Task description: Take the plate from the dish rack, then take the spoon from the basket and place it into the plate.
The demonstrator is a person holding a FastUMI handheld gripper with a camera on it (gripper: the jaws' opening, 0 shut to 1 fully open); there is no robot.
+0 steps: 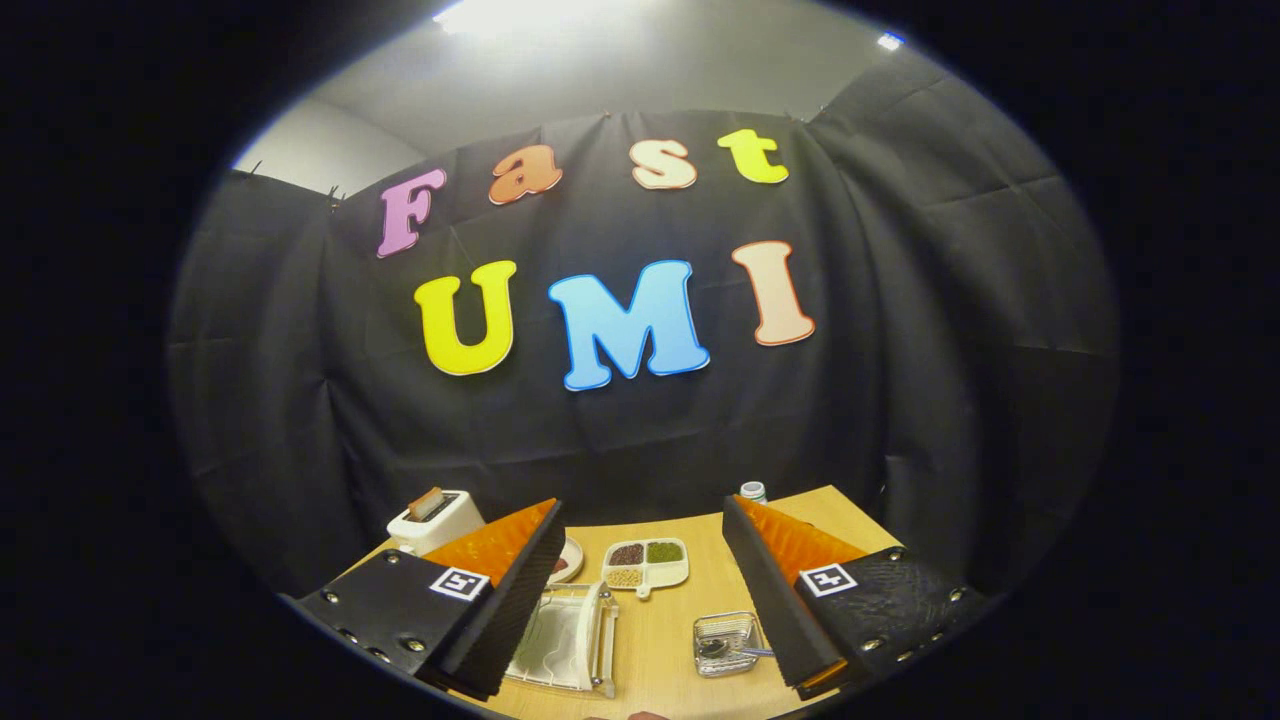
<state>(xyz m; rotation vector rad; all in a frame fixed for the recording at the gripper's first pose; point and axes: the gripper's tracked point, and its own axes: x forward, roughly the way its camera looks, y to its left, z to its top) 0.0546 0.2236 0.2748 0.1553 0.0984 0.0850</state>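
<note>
The gripper (640,600) is seen from above a wooden table (660,640), its two fingers (500,590) spread wide apart with nothing held between them; each finger is black on the outside, orange and ribbed on the inner face, and marked with a small square black-and-white tag. Nearest, beside the left finger's tip, a clear dish rack (565,640) is set on the table, and a white plate (597,628) is stood on edge in it. Between the fingers, just beside the right finger, a small clear basket (725,645) is placed, with a spoon (728,650) laid in it, bowl toward the rack and handle toward the right finger. Rack and basket are separated by bare tabletop. Farther on, between the finger bases, a white divided dish (646,565) is shown with dark, green and yellowish contents in its three sections. Part of a round dish (568,560) is visible behind the left finger. Beyond that finger, a white toaster (435,520) with a slice in its slot is placed at the table's far corner. A small capped bottle (753,491) is seen past the right finger at the far edge.
</note>
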